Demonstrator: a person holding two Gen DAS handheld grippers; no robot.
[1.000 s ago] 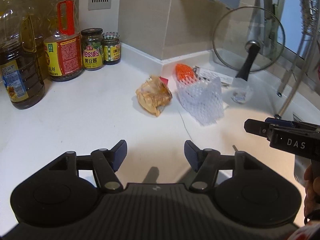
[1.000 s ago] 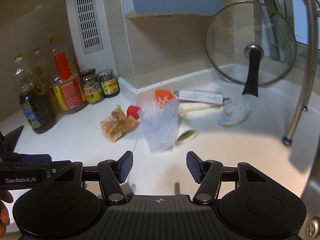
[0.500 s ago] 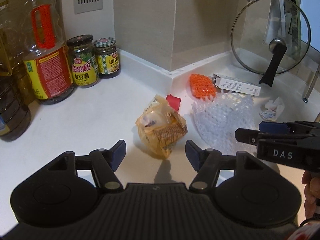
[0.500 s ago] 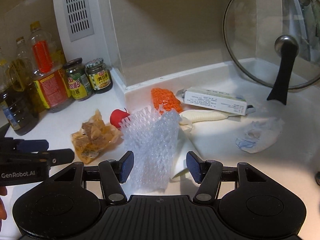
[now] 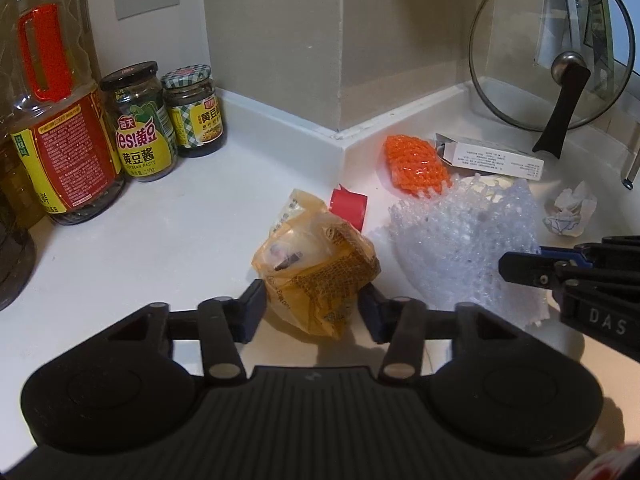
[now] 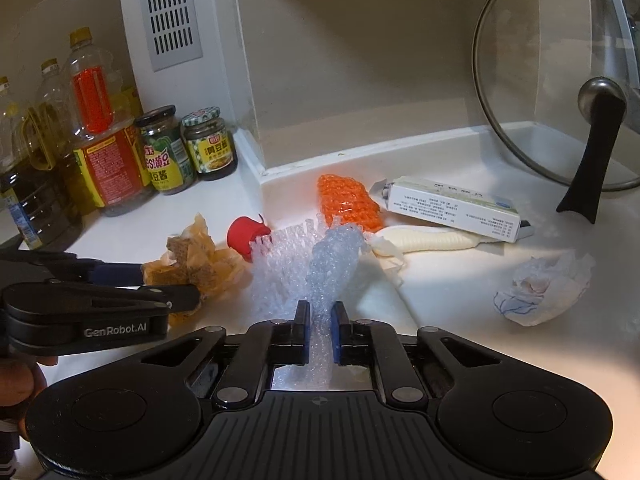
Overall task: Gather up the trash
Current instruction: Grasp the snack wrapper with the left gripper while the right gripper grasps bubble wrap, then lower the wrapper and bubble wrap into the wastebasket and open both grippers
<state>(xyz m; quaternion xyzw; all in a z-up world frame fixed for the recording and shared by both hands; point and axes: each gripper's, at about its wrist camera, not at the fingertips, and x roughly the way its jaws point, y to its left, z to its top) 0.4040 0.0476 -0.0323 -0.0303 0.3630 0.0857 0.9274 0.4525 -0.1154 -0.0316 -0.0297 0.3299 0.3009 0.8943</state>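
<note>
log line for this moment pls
left gripper: closing around yellow wrapper | right gripper: just closed, shut on clear foam net

My left fingers (image 5: 256, 308) hide the lower edges of the yellow wrapper (image 5: 316, 268). At nine o'clock the oil bottles (image 6: 28, 184) run off the frame. The lid (image 6: 560, 80) is clipped at two o'clock. The print on the box (image 6: 452, 208) is too small to read.
</note>
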